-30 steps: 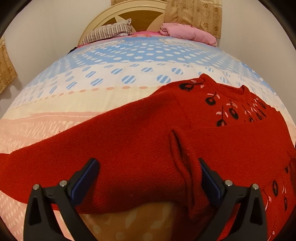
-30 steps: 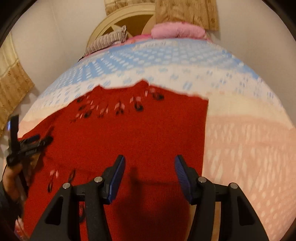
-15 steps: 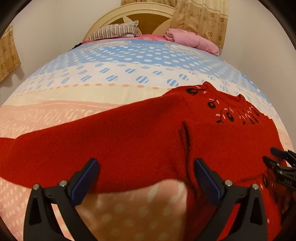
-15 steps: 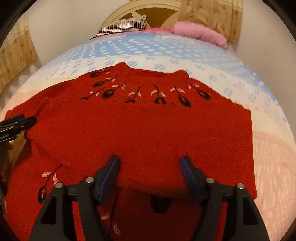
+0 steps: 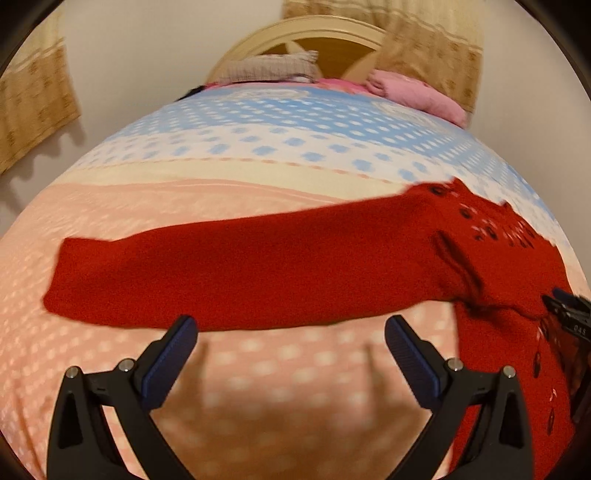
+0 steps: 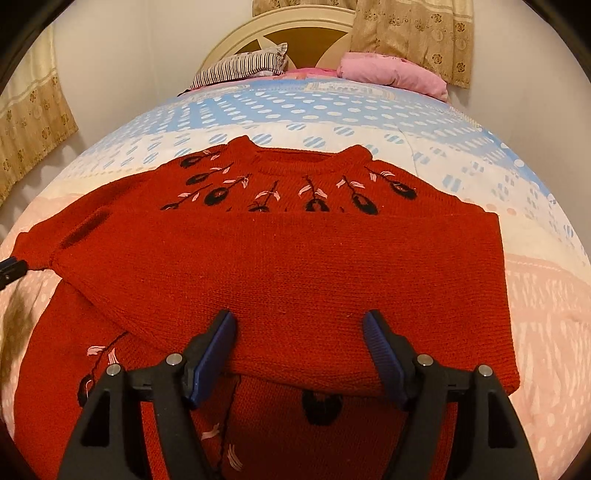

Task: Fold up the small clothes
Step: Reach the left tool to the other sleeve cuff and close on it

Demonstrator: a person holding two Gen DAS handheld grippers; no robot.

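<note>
A red knitted sweater (image 6: 295,258) with black and pink flowers lies flat on the bed, collar toward the headboard. One sleeve is folded across its chest, and my right gripper (image 6: 299,317) hovers open over that sleeve's near edge, its pads not pressing the cloth. The other sleeve (image 5: 240,277) stretches out to the left over the bedspread. Just in front of that sleeve my left gripper (image 5: 290,325) stands open above bare bedspread, nothing between its fingers. Each gripper's tip shows at the edge of the other's view.
The dotted bedspread (image 5: 258,166) runs pink, cream and blue toward the headboard (image 6: 295,22). A striped pillow (image 6: 240,64) and a pink pillow (image 6: 391,74) lie at the far end. Curtains (image 6: 413,33) hang behind, and another hangs by the wall on the left.
My left gripper slid left off the sweater's body to the bedspread before the outstretched sleeve. My right gripper's jaws widened, and it settled over the sleeve folded across the chest.
</note>
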